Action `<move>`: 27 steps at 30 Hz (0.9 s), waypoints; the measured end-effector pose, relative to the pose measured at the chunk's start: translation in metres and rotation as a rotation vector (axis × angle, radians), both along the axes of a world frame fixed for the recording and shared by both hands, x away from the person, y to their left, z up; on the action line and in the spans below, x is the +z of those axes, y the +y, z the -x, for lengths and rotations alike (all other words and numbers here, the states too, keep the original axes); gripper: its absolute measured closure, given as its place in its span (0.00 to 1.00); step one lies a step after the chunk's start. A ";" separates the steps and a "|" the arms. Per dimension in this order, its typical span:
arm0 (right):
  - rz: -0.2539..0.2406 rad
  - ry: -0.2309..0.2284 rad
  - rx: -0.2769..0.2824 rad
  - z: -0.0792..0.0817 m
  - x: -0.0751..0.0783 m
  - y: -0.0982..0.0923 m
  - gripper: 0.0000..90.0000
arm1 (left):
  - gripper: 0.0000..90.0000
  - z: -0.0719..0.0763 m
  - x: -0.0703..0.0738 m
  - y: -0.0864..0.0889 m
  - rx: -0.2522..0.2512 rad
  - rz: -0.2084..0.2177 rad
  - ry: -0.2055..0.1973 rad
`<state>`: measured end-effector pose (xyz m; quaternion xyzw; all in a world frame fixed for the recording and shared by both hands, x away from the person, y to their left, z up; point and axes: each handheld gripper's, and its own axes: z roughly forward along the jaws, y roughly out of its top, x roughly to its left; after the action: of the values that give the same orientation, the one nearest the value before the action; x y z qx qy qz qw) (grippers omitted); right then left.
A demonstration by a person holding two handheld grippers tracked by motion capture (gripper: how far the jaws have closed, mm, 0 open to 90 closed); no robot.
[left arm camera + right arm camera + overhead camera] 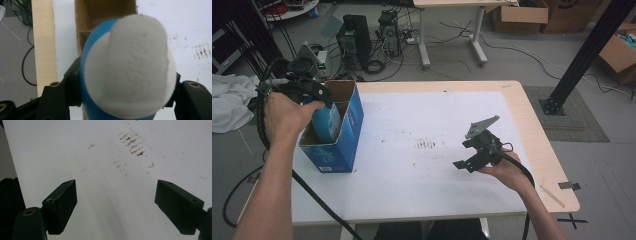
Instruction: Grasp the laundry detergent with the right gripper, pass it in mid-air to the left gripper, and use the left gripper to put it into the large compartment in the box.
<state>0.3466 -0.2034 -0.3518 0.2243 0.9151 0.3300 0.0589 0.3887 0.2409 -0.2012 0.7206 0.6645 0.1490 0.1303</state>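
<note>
My left gripper (318, 98) is shut on a blue and white ball (326, 123), which sits partly down inside an open blue cardboard box (343, 148) at the table's left edge. In the left gripper view the ball (127, 67) bulges between the two black jaws of that gripper (125, 86), with the box's brown inside (100, 15) just beyond it. On the right side of the table, a hand holds my right gripper (466, 154) low over the white surface. In the right gripper view this gripper (116, 202) stands open, with nothing between its jaws.
The white table top (427, 120) carries some dark smudges (427, 144) near the middle. Its wooden rim (547, 150) runs along the right. Beyond the table the floor holds computer cases (354, 37), cables and cardboard boxes (519, 15). A black post (582, 55) stands at the right.
</note>
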 end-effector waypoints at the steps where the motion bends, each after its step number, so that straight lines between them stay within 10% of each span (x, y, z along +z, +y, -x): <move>1: 0.003 0.000 -0.001 0.000 0.001 0.000 0.20 | 0.43 0.000 0.000 0.000 0.000 0.000 0.000; 27: 0.012 0.006 -0.016 0.001 -0.001 -0.005 0.20 | 0.43 -0.006 -0.053 0.002 0.034 0.011 0.046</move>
<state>0.3458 -0.2082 -0.3533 0.2322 0.9154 0.3233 0.0602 0.3944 0.2434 -0.2540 0.7117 0.6802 0.1312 0.1165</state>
